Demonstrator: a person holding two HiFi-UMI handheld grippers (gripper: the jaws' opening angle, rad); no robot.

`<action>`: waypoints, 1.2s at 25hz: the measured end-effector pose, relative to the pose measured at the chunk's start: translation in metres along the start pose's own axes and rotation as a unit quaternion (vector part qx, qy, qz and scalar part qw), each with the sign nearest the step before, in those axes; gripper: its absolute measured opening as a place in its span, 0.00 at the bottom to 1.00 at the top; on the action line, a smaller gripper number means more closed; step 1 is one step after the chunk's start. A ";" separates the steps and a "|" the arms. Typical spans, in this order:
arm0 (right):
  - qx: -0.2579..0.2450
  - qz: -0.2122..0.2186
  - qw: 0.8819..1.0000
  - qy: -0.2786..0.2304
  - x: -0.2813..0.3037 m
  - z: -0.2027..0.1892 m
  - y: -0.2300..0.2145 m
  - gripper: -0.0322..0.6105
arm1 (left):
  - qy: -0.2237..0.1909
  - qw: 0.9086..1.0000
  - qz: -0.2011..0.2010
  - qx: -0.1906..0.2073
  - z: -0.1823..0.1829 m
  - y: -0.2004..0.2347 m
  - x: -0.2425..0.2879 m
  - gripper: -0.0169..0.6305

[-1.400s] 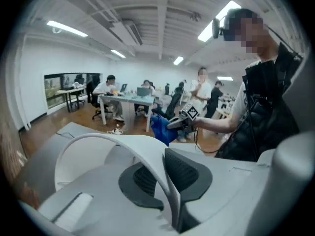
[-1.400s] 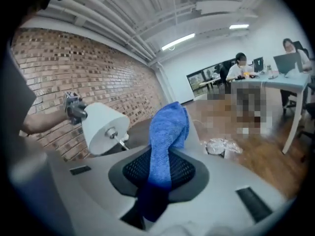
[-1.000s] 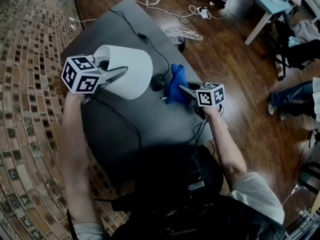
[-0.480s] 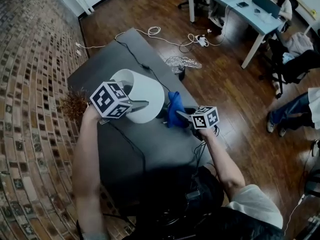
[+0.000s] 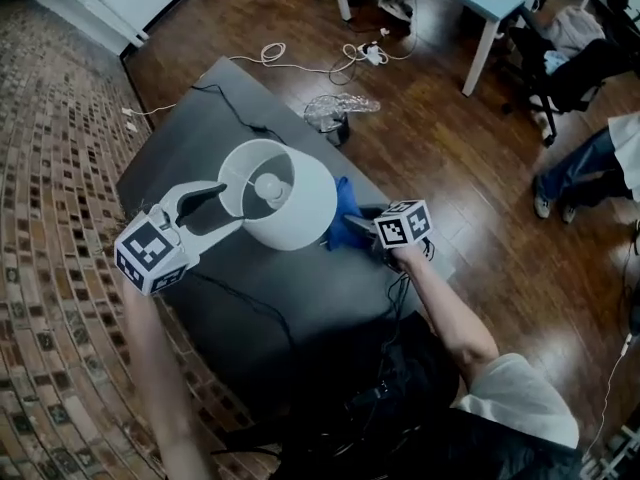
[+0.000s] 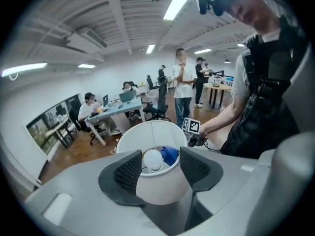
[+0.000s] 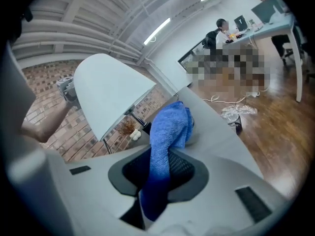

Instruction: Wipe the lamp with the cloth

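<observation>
Head view: my left tool (image 5: 229,207) has just been opening, lamp (image 5: 292,218) loose between its spread jaws, so my right tool (image 5: 354,227), pinching the cloth (image 5: 345,198), must wipe gently.

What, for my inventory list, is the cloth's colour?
Blue; the cloth shows best in the right gripper view.

Dark grey bench (image 5: 300,283) fills mid-frame above a wooden floor (image 5: 440,158). A white lamp (image 5: 290,203) stands upright at its centre, and a black cord (image 5: 232,116) trails across the top toward upper left.
</observation>
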State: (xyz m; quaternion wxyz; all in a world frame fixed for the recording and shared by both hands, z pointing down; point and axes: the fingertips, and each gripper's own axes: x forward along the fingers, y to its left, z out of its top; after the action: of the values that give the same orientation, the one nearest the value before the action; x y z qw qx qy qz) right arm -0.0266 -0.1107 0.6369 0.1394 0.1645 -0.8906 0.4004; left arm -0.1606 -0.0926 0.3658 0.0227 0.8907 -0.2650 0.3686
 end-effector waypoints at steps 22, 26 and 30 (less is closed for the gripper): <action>-0.059 0.028 0.998 -0.015 0.001 0.039 0.040 0.17 | 0.191 0.943 -0.026 0.272 -0.042 -0.041 0.045 0.73; -0.067 0.024 0.997 -0.011 0.005 0.046 0.038 0.17 | 0.211 0.917 -0.013 0.338 -0.047 -0.035 0.045 0.53; -0.071 0.044 0.997 0.000 0.004 0.048 0.044 0.16 | 0.177 0.937 -0.069 0.293 -0.031 -0.062 0.034 0.24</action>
State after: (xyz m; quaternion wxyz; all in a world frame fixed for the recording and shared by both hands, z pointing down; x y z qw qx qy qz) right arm -0.0539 -0.1200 0.5784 0.1326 0.1154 -0.9230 0.3422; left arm -0.1300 -0.0471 0.4207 -0.1674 0.7945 -0.0752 0.5789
